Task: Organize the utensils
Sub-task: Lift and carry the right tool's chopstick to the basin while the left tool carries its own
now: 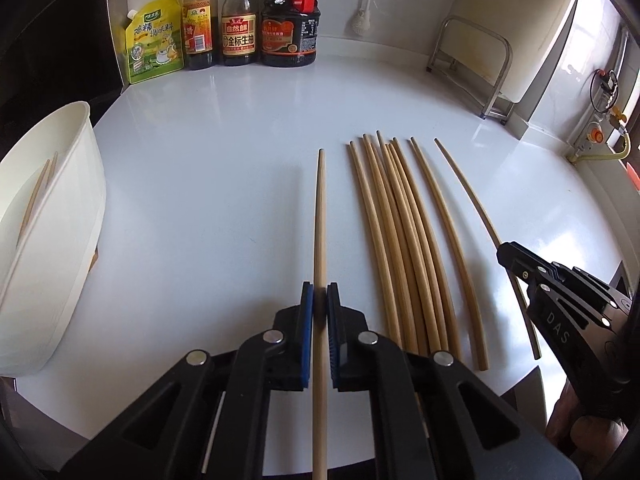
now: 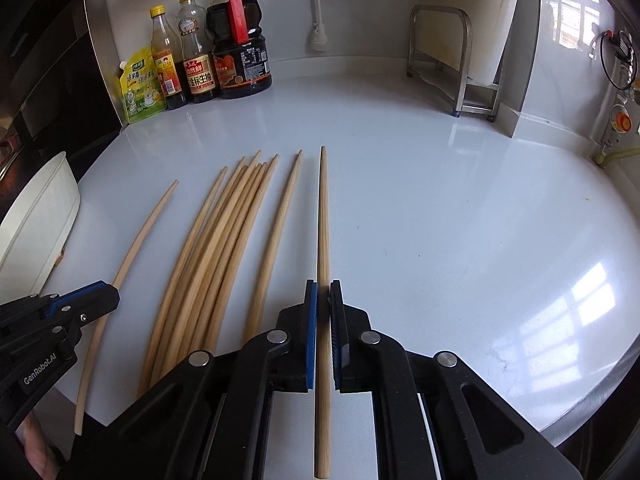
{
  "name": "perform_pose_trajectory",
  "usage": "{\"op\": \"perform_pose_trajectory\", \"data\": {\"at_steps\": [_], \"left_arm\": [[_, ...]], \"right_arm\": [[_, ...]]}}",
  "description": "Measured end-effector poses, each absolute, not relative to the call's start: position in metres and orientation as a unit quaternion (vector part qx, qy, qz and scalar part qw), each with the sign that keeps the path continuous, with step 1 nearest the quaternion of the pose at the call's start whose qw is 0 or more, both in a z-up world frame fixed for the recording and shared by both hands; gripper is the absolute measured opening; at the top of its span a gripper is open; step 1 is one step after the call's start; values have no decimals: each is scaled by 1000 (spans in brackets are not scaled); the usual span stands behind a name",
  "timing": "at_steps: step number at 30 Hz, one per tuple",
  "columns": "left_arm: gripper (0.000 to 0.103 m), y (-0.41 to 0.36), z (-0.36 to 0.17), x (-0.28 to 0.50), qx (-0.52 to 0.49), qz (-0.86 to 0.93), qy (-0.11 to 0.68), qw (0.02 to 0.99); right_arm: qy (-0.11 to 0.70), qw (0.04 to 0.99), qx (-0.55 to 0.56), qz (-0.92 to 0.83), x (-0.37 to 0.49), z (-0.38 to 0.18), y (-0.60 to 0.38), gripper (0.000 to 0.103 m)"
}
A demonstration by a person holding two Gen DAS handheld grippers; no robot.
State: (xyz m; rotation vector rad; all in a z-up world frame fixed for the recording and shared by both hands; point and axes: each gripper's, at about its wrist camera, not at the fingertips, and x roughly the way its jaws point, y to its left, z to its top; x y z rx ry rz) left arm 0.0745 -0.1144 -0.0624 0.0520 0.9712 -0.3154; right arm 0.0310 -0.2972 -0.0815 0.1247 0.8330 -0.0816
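Note:
Several wooden chopsticks (image 1: 400, 240) lie side by side on the white counter (image 1: 224, 128), and they show in the right wrist view too (image 2: 216, 256). My left gripper (image 1: 320, 292) is shut on one chopstick (image 1: 320, 216) at the left of the bundle. It also shows in the right wrist view (image 2: 108, 294). My right gripper (image 2: 324, 288) is shut on the rightmost chopstick (image 2: 323, 216). It shows at the right in the left wrist view (image 1: 506, 254). A white container (image 1: 52, 216) at the left holds two chopsticks (image 1: 38, 192).
Sauce bottles (image 1: 240, 20) and a yellow-green pouch (image 1: 152, 40) stand at the back left against the wall. A metal rack (image 1: 476, 64) stands at the back right. The counter's rounded front edge (image 2: 580, 412) is close to the grippers.

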Motion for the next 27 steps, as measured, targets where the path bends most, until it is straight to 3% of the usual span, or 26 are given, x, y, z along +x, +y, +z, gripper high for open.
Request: {"op": "perform_pose_trajectory", "data": {"at_steps": [11,27], "left_arm": [[8,-61,-24,57,20,-160,435,886],[8,103,32,65,-25,-50,365,929]], "right_arm": [[368,924,102,-12,17,-48,-249,6],[345,924,69,152,63,2,-82,6]]}}
